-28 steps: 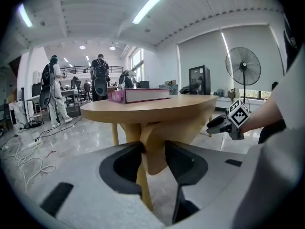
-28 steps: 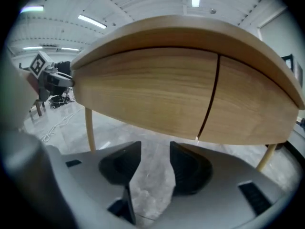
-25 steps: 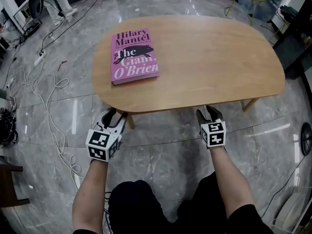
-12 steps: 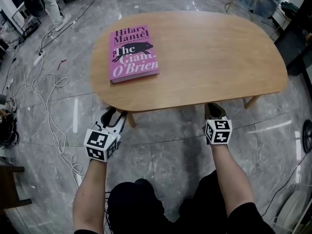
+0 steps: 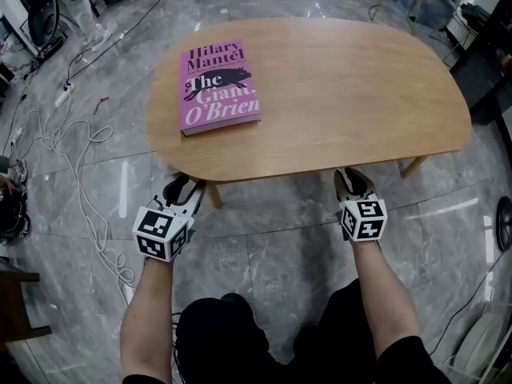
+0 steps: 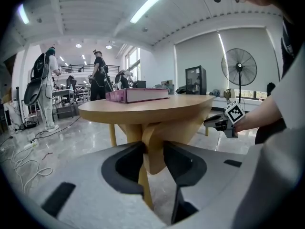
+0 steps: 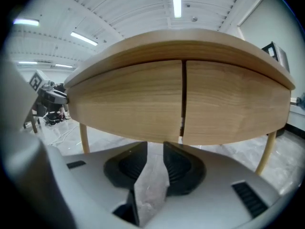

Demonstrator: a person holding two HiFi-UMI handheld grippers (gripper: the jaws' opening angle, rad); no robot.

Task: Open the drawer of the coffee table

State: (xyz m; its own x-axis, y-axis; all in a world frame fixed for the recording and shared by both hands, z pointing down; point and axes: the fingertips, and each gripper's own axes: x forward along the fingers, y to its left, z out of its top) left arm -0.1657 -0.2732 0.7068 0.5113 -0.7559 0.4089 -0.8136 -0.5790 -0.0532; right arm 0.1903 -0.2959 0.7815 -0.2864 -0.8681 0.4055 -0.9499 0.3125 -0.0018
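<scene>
Left pads (image 6: 125, 164): closing. A wooden leg block (image 6: 153, 163) fills the gap, and both pads look pressed to its sides.
Left gripper (image 6: 153, 146): under the near rim toward the table's left end, at the head of a leg. We take this for a brace, not the pull.
Right pads (image 7: 132, 166): apart and opening. Only floor shows between them, nothing held.
Right gripper (image 7: 156, 149): just below the lower edge of the drawer front (image 7: 128, 99) — apart from it, as far as we can tell.
Drawer position: under the top of the coffee table (image 5: 360, 94), near side. Two wooden panels meet at a vertical seam (image 7: 182, 99); both sit flush, so we judge it shut. We see no handle.
Key relation: the front lies ahead of and just above the right jaws. Its lower edge runs side to side across their gap, and the seam stands slightly right of it.
Nearer hand: right — the left sits off toward the table's end.
Next move (our judgement): the right jaws need to rise and catch the lower edge, then pull toward the person.
Bystander: book (image 5: 220, 90) on the top, well apart from both grippers.
</scene>
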